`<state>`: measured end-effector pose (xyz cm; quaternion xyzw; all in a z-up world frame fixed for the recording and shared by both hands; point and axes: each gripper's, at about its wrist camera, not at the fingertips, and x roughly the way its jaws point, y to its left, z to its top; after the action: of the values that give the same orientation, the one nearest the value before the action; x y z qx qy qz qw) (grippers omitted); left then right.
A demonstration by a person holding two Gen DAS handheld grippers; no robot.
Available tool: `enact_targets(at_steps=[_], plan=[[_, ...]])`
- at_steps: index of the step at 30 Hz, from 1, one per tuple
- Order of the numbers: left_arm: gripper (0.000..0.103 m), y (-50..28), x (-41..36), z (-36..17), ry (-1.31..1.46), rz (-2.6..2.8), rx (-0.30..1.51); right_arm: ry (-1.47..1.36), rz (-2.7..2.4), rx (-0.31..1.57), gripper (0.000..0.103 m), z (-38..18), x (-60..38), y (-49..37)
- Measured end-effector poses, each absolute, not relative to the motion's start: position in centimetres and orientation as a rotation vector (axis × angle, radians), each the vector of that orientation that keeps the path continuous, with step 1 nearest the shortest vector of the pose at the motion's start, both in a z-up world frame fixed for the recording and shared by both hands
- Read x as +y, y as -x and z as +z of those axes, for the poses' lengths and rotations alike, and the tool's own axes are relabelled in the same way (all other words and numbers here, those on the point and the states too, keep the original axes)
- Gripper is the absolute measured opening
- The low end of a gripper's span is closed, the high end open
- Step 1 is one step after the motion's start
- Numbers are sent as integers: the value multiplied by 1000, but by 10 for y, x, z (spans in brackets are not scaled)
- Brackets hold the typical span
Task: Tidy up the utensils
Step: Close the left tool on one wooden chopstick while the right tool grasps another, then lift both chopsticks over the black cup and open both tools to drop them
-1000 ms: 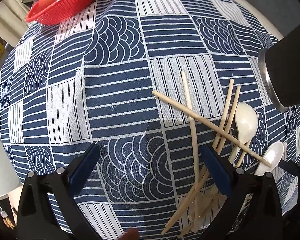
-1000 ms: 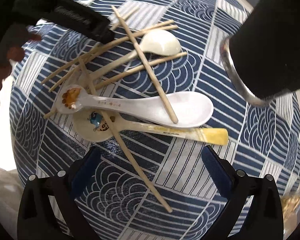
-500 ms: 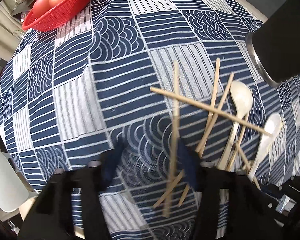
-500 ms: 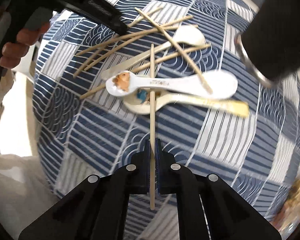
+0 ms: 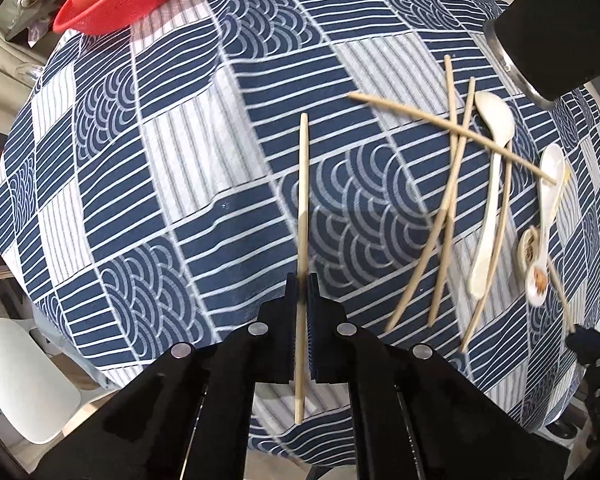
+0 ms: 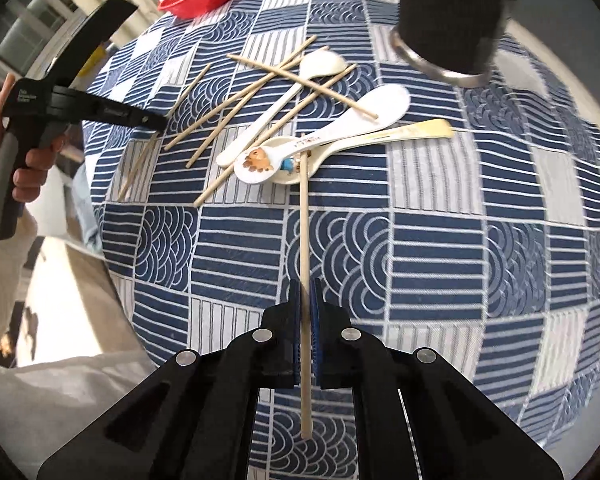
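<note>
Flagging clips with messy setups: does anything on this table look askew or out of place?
Yes. The loose chopsticks lie crisscrossed over the spoons in a jumbled pile beside the black container. Each hand-held gripper, left and right, is shut on one chopstick.

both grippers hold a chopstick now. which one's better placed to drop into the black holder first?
Probably right. The right gripper and its chopstick point toward the black holder; from the left gripper it sits far right.
</note>
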<state>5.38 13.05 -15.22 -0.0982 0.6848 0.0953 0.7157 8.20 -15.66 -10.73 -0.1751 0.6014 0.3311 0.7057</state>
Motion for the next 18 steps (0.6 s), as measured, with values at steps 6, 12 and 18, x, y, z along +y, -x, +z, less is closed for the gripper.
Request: enact_targets(at_steps=[6, 12, 18], plan=[[5, -39, 149, -141, 181, 170, 1489, 309, 623, 1295, 5, -89, -187, -63], [5, -49, 133, -97, 145, 123, 1445, 199, 518, 1259, 5, -75, -225, -51], [5, -67, 114, -46, 104, 62, 1401, 140, 443, 1205, 5, -54, -241, -52]])
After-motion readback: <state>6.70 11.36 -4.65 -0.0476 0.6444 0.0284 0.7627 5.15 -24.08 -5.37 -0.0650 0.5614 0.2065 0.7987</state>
